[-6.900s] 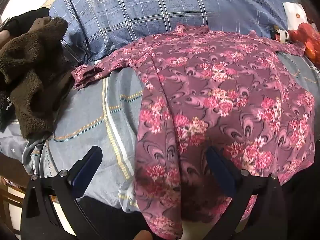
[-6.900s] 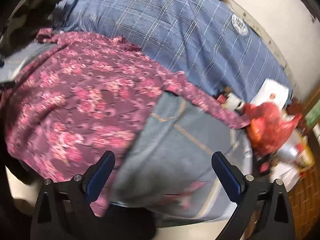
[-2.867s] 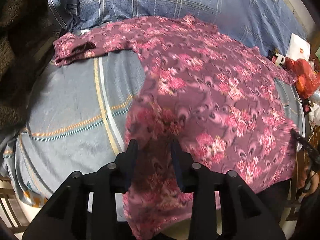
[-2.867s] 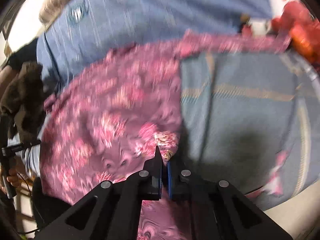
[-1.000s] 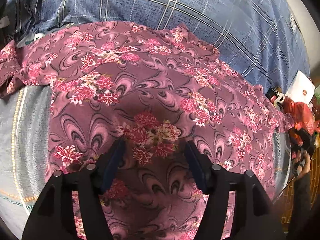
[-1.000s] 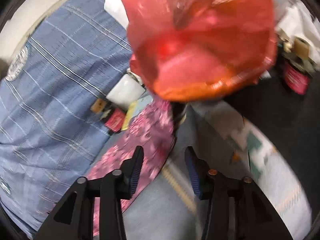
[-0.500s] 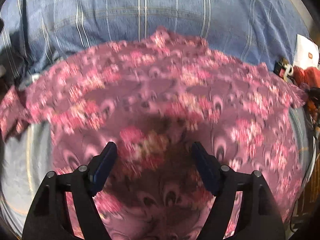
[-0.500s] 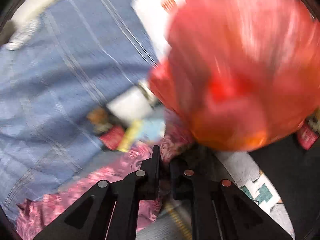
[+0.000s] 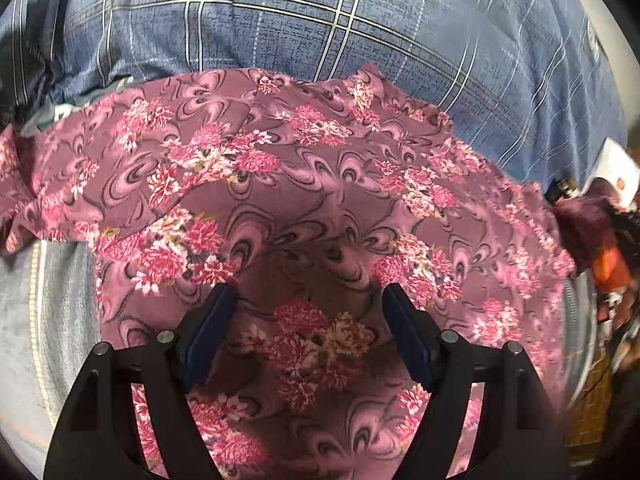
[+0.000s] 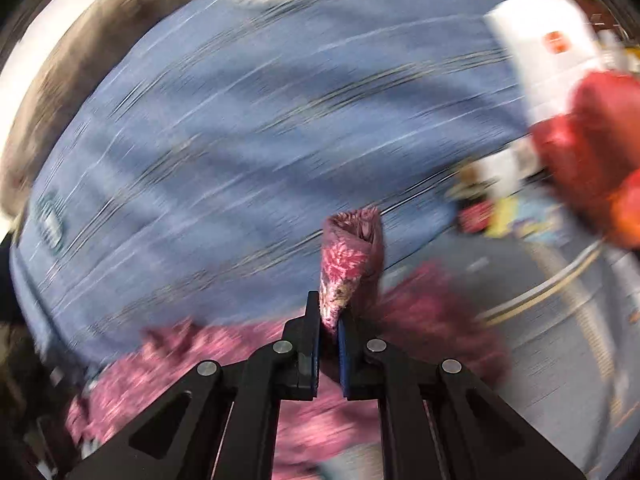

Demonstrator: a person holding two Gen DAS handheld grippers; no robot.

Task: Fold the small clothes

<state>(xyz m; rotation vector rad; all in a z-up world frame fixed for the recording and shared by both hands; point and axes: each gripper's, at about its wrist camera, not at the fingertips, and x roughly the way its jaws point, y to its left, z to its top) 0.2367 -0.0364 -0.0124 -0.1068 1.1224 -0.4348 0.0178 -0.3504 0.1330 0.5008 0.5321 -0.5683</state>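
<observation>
- the left gripper point(image 9: 308, 320) is wide open over the flowery shirt point(image 9: 304, 208), holding nothing.
- the right gripper point(image 10: 329, 320) pinches the shirt's sleeve end point(image 10: 352, 256).

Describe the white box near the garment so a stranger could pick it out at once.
Start at the big blue plaid quilt behind the floral garment. Follow the quilt's right end down to the clutter there; the white box lies at that corner, just above the red plastic bag. It is the only plain white, flat-sided thing there, with a small orange-red square logo on its face.
</observation>
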